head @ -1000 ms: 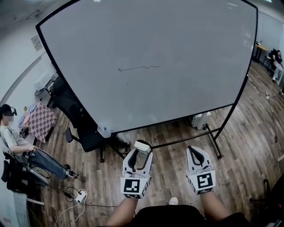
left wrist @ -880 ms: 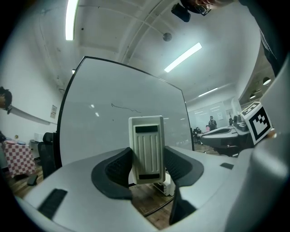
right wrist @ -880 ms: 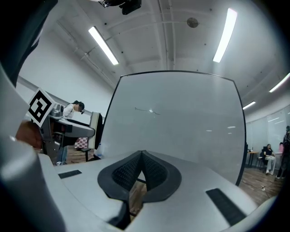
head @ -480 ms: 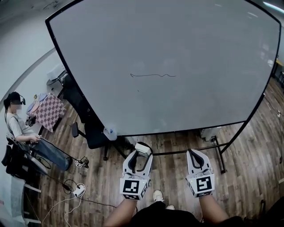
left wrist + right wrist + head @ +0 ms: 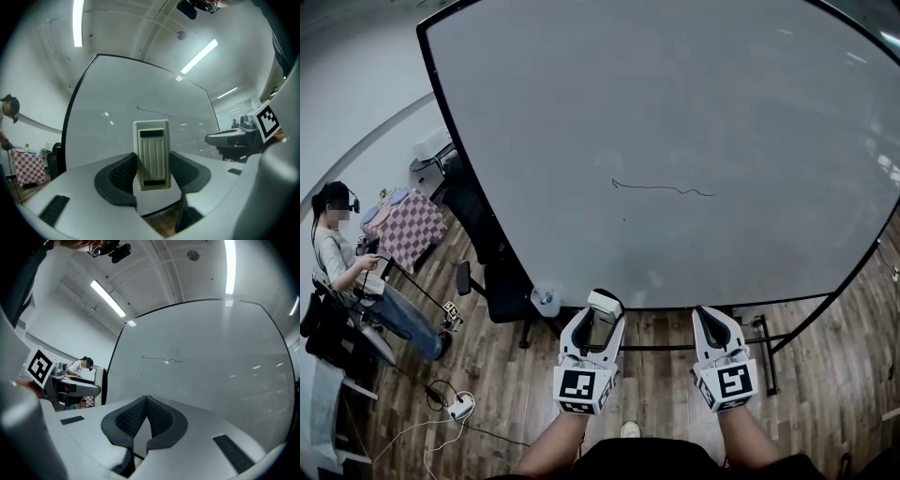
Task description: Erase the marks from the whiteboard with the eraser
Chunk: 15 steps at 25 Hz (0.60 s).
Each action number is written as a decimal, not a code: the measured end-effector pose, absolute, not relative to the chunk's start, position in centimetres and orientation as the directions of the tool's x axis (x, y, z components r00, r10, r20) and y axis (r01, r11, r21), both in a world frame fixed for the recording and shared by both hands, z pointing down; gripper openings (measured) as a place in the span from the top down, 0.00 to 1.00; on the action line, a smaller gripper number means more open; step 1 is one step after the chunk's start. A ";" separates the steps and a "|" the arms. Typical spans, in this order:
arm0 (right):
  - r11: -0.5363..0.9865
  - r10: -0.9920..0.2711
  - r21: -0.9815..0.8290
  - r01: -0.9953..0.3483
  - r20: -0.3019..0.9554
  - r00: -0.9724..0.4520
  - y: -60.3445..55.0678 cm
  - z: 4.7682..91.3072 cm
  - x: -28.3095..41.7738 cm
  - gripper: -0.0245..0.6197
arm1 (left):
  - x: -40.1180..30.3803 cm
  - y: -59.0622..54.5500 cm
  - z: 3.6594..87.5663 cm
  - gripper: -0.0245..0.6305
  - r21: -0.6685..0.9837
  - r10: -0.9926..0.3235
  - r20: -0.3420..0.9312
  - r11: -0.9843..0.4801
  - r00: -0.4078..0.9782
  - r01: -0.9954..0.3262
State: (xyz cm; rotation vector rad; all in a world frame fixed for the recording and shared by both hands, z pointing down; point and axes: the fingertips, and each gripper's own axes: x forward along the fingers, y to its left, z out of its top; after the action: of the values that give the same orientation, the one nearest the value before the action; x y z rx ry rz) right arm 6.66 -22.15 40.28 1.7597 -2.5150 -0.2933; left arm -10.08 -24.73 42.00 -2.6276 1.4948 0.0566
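At the far left of the head view, a seated person (image 5: 337,258) was seen beside a checkered cloth (image 5: 405,242), well apart from the work and not involved in it. The whiteboard (image 5: 675,84) stood upright on its stand over the wooden floor (image 5: 825,375), and it filled most of the view.

The left gripper (image 5: 598,317) was held low, below the board's bottom edge. Its fingers (image 5: 123,176) were clamped on the eraser (image 5: 151,150), which was gripped by its two long sides and stood upright between them. The ribbed back was turned toward the gripper's camera, so the wiping face was judged to be pointed at the board, ready to be pressed flat against it. The eraser was not yet touching the board.

The single thin wavy mark (image 5: 661,187) was seen near the middle of the board, well above both grippers, with a small dot below its left end. Nothing of it appeared to have been wiped, so a raise and a reach forward were judged necessary before erasing could begin.

The right gripper (image 5: 712,323) was held beside the left one at the same height. Its fingers (image 5: 133,418) were closed together on nothing, presumably kept out of the way as the idle tool.
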 end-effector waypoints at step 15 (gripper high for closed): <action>0.350 -0.915 0.228 -0.908 -0.123 -0.384 -27.4 37.1 5.3 0.93 | -10.4 -33.2 33.0 0.60 -0.173 -0.866 -0.159 -0.449 0.474 -0.877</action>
State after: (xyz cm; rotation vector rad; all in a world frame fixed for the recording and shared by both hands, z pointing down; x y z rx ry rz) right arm 5.26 -27.36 37.13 1.7292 -2.5601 -0.4047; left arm -10.44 -33.19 32.97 -2.4918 1.5001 0.0691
